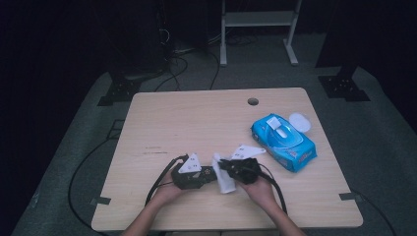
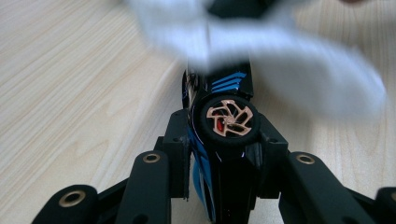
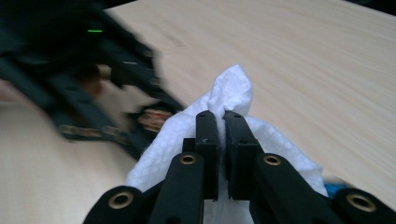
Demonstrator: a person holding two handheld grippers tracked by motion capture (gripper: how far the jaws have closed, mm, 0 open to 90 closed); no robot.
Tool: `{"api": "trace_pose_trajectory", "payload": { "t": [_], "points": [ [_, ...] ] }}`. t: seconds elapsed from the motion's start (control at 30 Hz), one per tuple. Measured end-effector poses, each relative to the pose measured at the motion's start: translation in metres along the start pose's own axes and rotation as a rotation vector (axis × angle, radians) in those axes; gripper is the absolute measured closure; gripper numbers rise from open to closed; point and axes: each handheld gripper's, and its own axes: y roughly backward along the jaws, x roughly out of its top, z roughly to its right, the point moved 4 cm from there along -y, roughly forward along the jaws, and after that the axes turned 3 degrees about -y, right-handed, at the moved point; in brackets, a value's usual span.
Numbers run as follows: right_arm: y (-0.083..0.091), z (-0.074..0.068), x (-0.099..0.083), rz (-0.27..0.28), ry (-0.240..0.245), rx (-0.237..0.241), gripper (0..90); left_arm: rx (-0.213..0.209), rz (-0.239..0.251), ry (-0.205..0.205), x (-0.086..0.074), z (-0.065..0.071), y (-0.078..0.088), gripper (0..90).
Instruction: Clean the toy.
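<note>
A small black toy car (image 2: 231,79) with blue stripes and a copper-coloured wheel (image 2: 229,120) sits between the jaws of my left gripper (image 2: 225,133), which is shut on its sides. My right gripper (image 3: 221,121) is shut on a white wipe (image 3: 233,86), with a tuft sticking out past the tips. In the high view the left gripper (image 1: 209,173) and the right gripper (image 1: 222,166) point at each other near the table's front middle. The wipe (image 1: 225,183) hangs between them. It lies blurred across the car's far end (image 2: 299,60).
A blue pack of wet wipes (image 1: 282,142) lies at the right of the wooden table (image 1: 196,123), a round white lid (image 1: 299,121) just behind it. A cable hole (image 1: 253,102) sits near the far edge. A white frame (image 1: 258,19) stands on the floor beyond.
</note>
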Motion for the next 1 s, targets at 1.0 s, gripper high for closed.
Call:
{"api": "trace_pose_trajectory", "payload": {
  "t": [1.0],
  "points": [
    [0.021,0.038,-0.016,0.043,-0.119,-0.059,84.7,-0.017,-0.006,0.017,0.002,-0.004,0.01,61.2]
  ]
}}
